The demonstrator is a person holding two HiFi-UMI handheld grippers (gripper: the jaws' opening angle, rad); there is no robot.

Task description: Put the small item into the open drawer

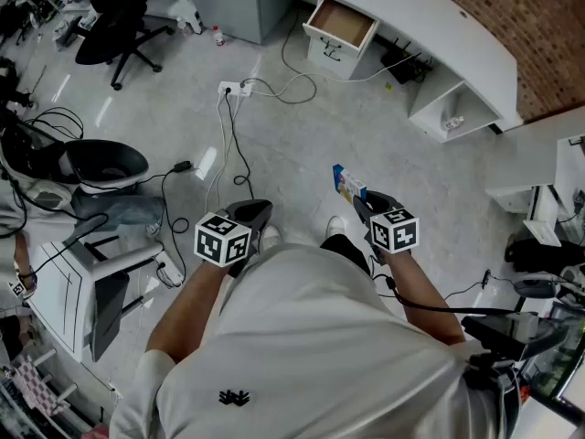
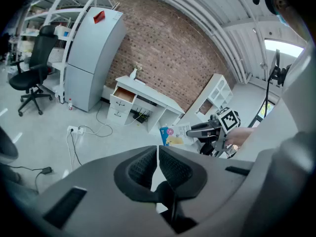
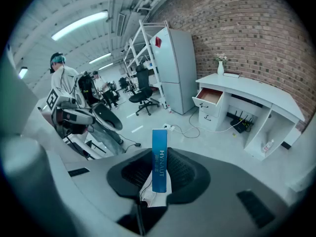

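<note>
Room: pale, smooth hard floor; rough brick wall behind a white, curved-top desk.
Drawer: the drawer stood pulled out of the desk's end unit, well apart from the person. White front, bare wood-toned inside, looked empty.
Box: the small flat cardboard box had a blue printed spine and a glossy skin. It stood upright between the right jaws, most of it sticking out past them.
Right gripper: the right gripper was clamped on the box's lower part, with dark ribbed pads on its broad faces.
Left gripper: the left gripper had its jaws drawn together with nothing between them. It hung at the person's left.
Risk, slip: the slick card was gripped low, so the box could probably pivot or slide out on the way over.
Risk, crush: the box was likely hollow, and a harder squeeze could dent it.
Risk, floor: loose cables and a power strip lay between the person and the drawer, so a snag or trip was possible.
Risk, entry: carried upright, the box could clip the drawer front or the desk overhang. It probably needed tilting flat.
</note>
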